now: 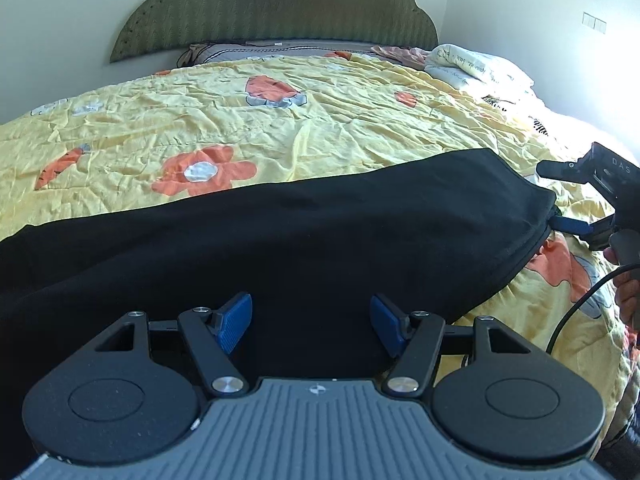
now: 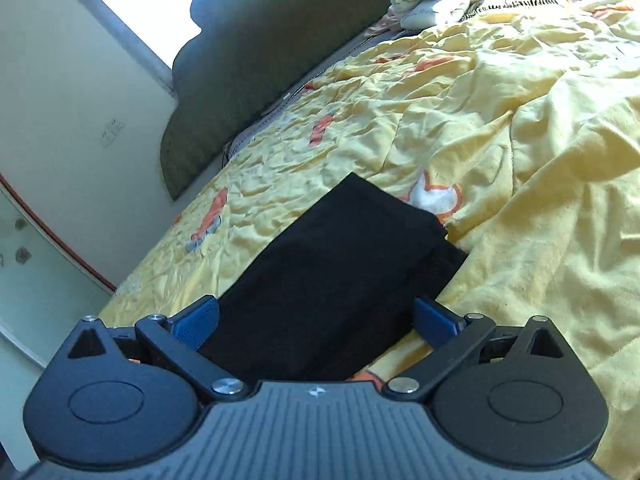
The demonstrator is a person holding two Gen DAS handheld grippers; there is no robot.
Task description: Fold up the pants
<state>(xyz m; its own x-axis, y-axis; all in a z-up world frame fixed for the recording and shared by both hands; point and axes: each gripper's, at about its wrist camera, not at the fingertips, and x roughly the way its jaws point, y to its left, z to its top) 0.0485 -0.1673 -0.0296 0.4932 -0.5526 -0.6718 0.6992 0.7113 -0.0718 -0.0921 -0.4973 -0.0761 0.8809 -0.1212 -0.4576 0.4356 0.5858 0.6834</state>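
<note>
Black pants [image 1: 280, 232] — yellow quilt [image 1: 340, 120] with orange flowers.

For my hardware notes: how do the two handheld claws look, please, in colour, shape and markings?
Both match: the left claw and right claw have ribbed blue pads, black linkage arms with silver pivots, round black discs and a grooved grey body. In the left view, the right claw shows white lettering and a black cable.

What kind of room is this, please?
Most likely a bedroom at home: a bed with a green padded headboard, a yellow flowered quilt spread over it, and black pants lying on top for folding.
</note>
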